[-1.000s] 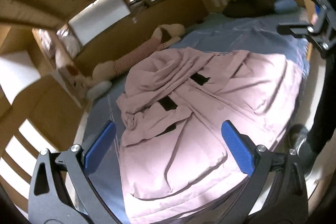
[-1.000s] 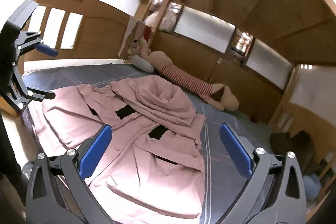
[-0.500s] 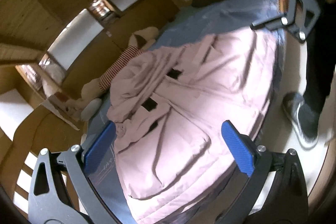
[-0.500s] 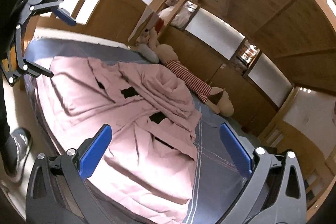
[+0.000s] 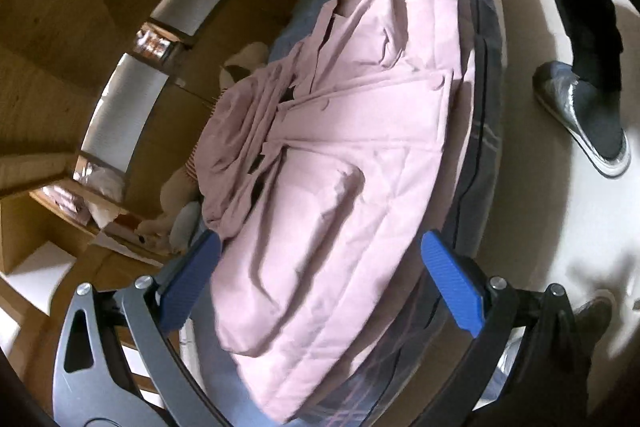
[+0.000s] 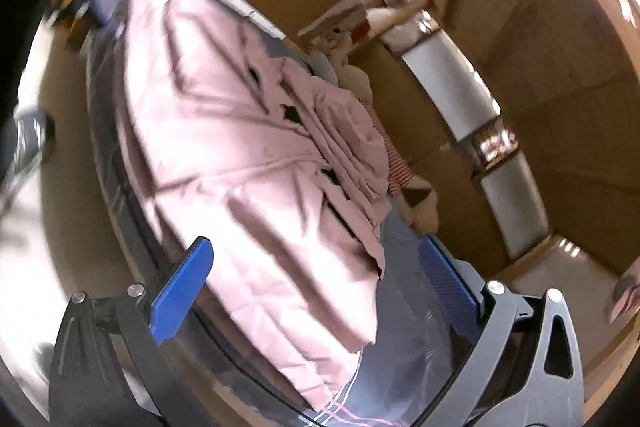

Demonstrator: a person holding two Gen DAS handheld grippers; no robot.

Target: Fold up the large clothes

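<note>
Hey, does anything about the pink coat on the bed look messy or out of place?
Yes. The pink coat lies mostly flat on the bed, but its far side is bunched into a crumpled heap.

Pink coat (image 5: 340, 163) covers bed (image 5: 486, 131); plush toy (image 6: 416, 203) behind.

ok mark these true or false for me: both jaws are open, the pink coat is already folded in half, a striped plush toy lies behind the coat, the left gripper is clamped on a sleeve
1. Both sets of jaws are open. True: the left gripper and right gripper both stand wide with nothing between them.
2. The pink coat is already folded in half. False: it lies spread out on the bed, bunched along its far side.
3. A striped plush toy lies behind the coat. True.
4. The left gripper is clamped on a sleeve. False: it holds nothing.
</note>
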